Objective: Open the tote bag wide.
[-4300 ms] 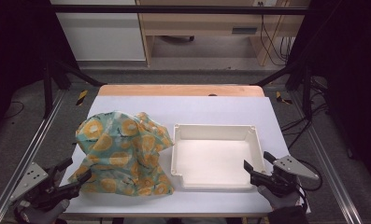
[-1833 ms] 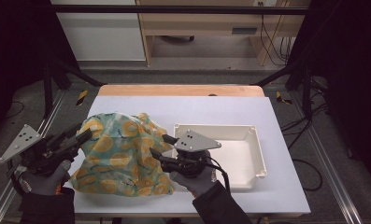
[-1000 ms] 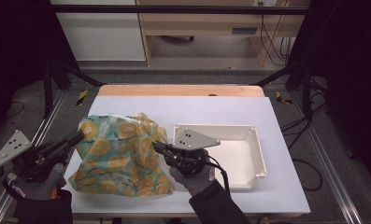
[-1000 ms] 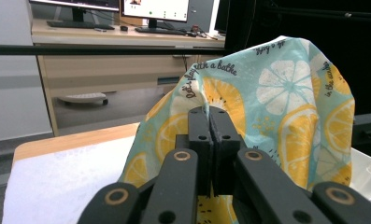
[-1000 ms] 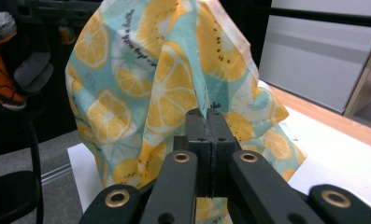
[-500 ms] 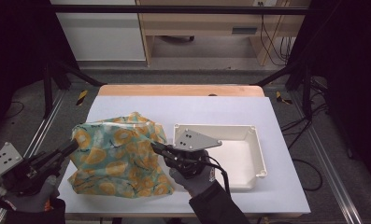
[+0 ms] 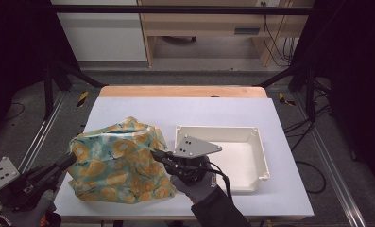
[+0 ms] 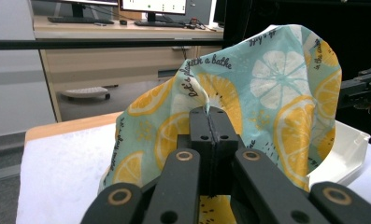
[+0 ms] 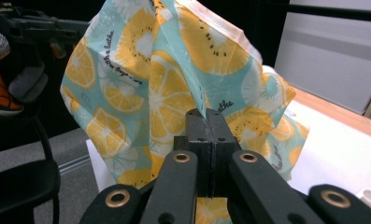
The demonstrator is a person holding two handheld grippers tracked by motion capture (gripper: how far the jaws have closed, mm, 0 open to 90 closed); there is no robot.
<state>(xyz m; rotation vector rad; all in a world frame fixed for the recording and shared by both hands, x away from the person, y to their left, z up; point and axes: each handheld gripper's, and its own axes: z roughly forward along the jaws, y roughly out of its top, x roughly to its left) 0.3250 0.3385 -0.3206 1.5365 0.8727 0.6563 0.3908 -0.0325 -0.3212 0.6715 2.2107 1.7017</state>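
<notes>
A teal cloth with an orange-slice print (image 7: 116, 163) hangs lifted over the left half of the white table (image 7: 204, 111). My left gripper (image 7: 70, 159) pinches its left edge, jaws shut on a fold (image 8: 210, 113). My right gripper (image 7: 155, 155) is shut on the cloth's right edge (image 9: 205, 114). In the left gripper view the cloth (image 8: 267, 93) rises like a tent between the two grippers. In the right gripper view the cloth (image 9: 174, 70) hangs in folds, and the other hand shows at upper left.
An open white tray (image 7: 258, 156) sits on the table just right of the cloth, under my right hand. The table's wooden far edge (image 7: 183, 91) and dark frame rails bound the space. A desk with monitors stands beyond.
Both grippers came in from the table's corners and closed on the cloth's edges. Over the last second the cloth has been raised and drawn slightly left and toward the person.
</notes>
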